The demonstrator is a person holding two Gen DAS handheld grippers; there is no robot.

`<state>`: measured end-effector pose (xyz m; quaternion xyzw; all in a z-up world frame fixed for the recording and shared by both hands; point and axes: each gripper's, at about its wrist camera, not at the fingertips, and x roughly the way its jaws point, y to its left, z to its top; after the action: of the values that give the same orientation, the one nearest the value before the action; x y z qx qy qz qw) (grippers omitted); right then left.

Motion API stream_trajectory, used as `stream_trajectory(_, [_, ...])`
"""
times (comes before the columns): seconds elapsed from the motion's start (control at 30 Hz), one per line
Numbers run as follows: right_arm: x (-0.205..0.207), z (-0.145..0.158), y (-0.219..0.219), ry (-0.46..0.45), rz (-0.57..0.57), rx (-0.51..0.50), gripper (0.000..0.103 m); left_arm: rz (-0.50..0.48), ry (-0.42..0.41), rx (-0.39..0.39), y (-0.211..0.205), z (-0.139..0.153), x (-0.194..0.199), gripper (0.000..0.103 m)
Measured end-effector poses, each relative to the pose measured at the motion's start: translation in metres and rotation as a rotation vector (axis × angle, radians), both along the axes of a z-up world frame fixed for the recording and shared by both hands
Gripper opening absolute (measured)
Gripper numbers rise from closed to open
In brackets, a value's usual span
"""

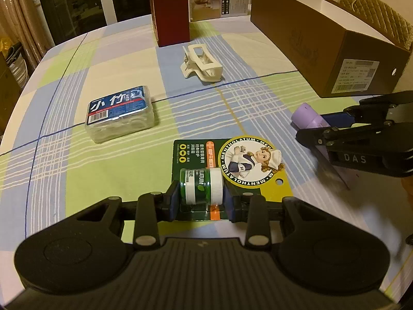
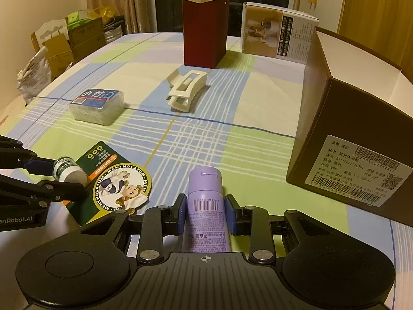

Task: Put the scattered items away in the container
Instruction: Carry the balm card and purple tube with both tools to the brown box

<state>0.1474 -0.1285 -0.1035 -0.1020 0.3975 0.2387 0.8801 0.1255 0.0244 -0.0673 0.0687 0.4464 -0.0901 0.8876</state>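
Pinching two things at once, I have my left gripper clamped across the little green balm jar, pads on its two ends, so its blister card should come along with it. My right gripper straddles the purple tube, pads pressed on its sides just below the cap, the tube lying along my fingers (a grip that should keep it from rolling). Both items look low, at or just off the checked tablecloth.

From the left wrist view, the brown shoebox sits at two o'clock, open at the top, lid off; I judge it the container. Its inside is hidden from me, so I cannot tell whether anything is in it. The floss-pick box lies at ten o'clock and the cream hair claw at twelve, both loose. Beyond the claw stands an open-topped red carton; its contents are out of sight too.
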Motion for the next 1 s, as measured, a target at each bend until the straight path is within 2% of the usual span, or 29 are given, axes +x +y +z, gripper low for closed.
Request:
stream_trajectory(0.47, [-0.013, 0.012, -0.004, -0.022, -0.001, 0.001, 0.034, -0.006, -0.041, 0.004, -0.003, 0.01, -0.006, 0.03])
stream_trajectory(1.0, [-0.047, 0.038, -0.019, -0.044, -0.046, 0.006, 0.034, -0.032, -0.093, -0.006, -0.019, 0.037, -0.027, 0.03])
